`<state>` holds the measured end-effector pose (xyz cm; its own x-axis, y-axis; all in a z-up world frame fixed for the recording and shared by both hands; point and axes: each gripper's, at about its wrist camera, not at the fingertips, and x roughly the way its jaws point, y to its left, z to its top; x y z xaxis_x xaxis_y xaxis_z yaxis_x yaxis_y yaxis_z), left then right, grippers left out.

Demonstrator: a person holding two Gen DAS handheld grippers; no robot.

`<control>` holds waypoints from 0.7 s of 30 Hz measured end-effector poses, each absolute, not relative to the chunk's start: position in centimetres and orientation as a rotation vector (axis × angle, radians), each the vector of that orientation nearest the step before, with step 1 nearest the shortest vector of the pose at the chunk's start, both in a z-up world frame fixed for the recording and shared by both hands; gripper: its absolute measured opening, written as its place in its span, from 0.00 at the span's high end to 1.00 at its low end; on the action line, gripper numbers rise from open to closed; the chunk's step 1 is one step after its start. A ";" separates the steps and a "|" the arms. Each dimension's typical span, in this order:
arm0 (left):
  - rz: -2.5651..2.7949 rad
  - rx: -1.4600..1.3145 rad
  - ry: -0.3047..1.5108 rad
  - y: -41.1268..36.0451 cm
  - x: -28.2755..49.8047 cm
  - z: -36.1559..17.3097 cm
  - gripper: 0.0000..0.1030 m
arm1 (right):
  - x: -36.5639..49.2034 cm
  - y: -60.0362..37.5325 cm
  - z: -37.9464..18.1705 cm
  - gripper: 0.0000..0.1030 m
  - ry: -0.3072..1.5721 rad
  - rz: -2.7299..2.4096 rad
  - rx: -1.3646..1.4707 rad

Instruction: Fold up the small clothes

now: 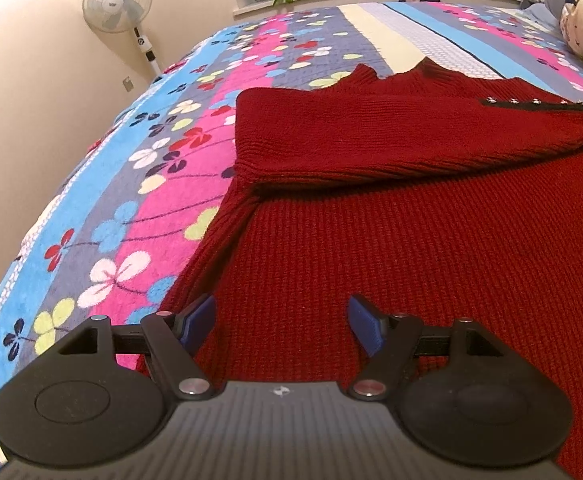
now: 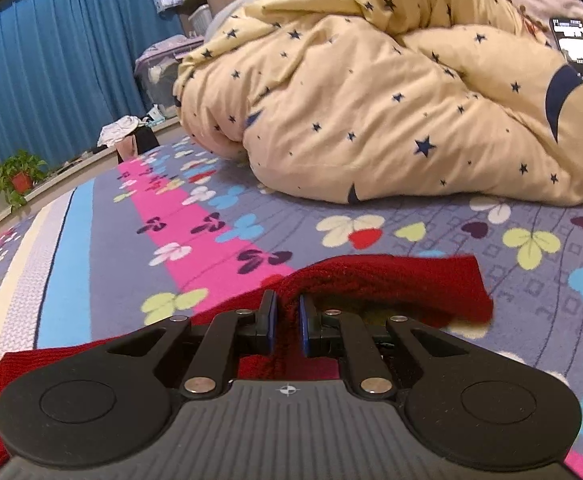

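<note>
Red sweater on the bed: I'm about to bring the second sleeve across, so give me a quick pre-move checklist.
1. Right gripper clamped on the red sweater: ok, knit pinched between its pads.
2. Left gripper free: ok, jaws wide, nothing between them.
3. First sleeve folded across the body: ok.
4. Body lying flat: ok where visible.
5. Star-print duvet clear of the sweater: ok, bedspread shows between.
6. Hem aligned: cannot tell, out of view.
</note>
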<state>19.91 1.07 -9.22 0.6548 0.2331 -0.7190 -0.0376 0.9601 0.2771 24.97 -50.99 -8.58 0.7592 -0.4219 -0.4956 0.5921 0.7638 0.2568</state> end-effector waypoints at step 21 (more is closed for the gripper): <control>0.301 -0.016 0.821 8.7 22.1 -3.2 0.24 | 26.2 -7.3 -8.1 0.89 0.328 0.160 -0.571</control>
